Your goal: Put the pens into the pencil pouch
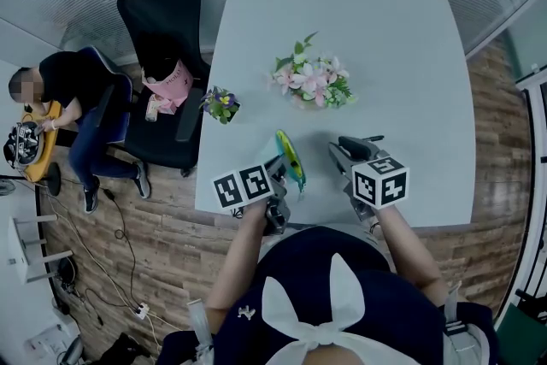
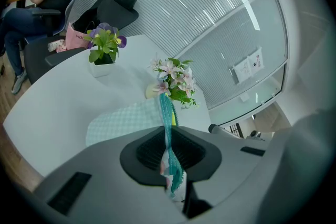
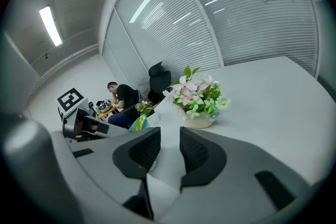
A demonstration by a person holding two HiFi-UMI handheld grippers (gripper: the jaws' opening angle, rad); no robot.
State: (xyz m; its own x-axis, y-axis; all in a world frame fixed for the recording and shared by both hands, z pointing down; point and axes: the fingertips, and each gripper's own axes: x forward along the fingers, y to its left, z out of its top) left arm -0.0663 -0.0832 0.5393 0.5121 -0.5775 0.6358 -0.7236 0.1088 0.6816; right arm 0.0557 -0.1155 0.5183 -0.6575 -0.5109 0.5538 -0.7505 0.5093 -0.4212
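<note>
Pencil pouch (image 1: 289, 156) held up by its edge at the near side of the bench (image 1: 385, 55).
My left hand-held gripper (image 2: 169, 157) clenches only the teal trim (image 2: 167, 113); my right hand-held gripper (image 3: 164, 150) is released, empty. If that thin pinch slips, I judge the mouth sags shut.

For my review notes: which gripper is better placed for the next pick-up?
Right. The right gripper is open and empty; the left gripper is shut on the edge of the pencil pouch, steadying it.

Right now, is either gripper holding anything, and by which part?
The left gripper is shut on the pencil pouch, pinching its teal-trimmed edge. The right gripper is open and empty.
</note>
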